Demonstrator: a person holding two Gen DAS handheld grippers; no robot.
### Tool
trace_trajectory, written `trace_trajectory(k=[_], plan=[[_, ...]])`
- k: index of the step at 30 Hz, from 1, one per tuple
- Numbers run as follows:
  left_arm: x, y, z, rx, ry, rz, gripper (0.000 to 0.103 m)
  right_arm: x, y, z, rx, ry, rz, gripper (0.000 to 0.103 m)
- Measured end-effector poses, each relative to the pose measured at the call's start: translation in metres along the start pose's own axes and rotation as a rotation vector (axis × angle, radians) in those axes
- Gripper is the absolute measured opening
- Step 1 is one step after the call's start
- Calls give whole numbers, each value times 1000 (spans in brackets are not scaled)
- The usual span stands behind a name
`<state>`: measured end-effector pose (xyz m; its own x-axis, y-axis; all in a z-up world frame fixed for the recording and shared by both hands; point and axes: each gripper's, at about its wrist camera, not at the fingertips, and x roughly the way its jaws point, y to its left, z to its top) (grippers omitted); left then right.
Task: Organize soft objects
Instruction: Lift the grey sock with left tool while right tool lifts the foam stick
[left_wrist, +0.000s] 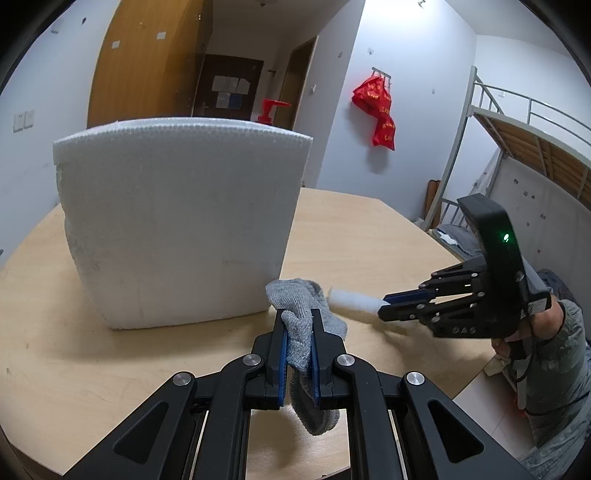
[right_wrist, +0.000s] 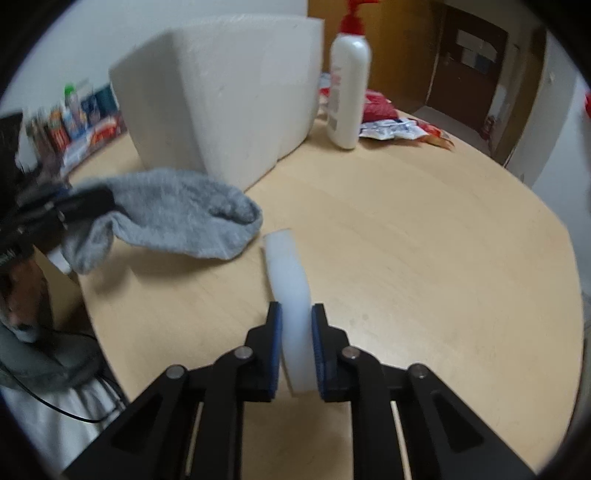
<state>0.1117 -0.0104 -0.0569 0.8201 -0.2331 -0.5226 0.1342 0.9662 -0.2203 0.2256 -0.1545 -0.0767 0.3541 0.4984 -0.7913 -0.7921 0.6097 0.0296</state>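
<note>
My left gripper (left_wrist: 299, 317) is shut on a grey sock (left_wrist: 303, 332) and holds it above the wooden table, just in front of a big white foam box (left_wrist: 177, 229). The sock (right_wrist: 177, 218) hangs from that gripper (right_wrist: 107, 201) in the right wrist view too. My right gripper (right_wrist: 297, 314) is shut on a white foam strip (right_wrist: 290, 288) that points toward the sock. In the left wrist view the right gripper (left_wrist: 384, 308) holds the strip (left_wrist: 352, 301) close to the sock's right side.
The foam box (right_wrist: 221, 96) stands on the round wooden table (right_wrist: 424, 240). A white pump bottle with a red top (right_wrist: 347, 81) and snack packets (right_wrist: 395, 127) lie behind it. Small bottles and boxes (right_wrist: 74, 114) line the far left edge. The person's body is at the table edge.
</note>
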Motion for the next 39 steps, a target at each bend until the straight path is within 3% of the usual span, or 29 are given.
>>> trace_trajectory(k=[7,18,30,39], plan=[[-8,-2,1,6,-27,5,10,-30,-30,-15,196,-133,67,19],[-19,-17,10,52,-64,-6,10,-78,-25,-22,299,-347,86,19],[-51,-37,33,118,-159,-1,10,-143,-9,-25,334,-607,-11,19],[-80,-48,49,154,-242,22,10,-157,10,-27,313,-666,-90,19]])
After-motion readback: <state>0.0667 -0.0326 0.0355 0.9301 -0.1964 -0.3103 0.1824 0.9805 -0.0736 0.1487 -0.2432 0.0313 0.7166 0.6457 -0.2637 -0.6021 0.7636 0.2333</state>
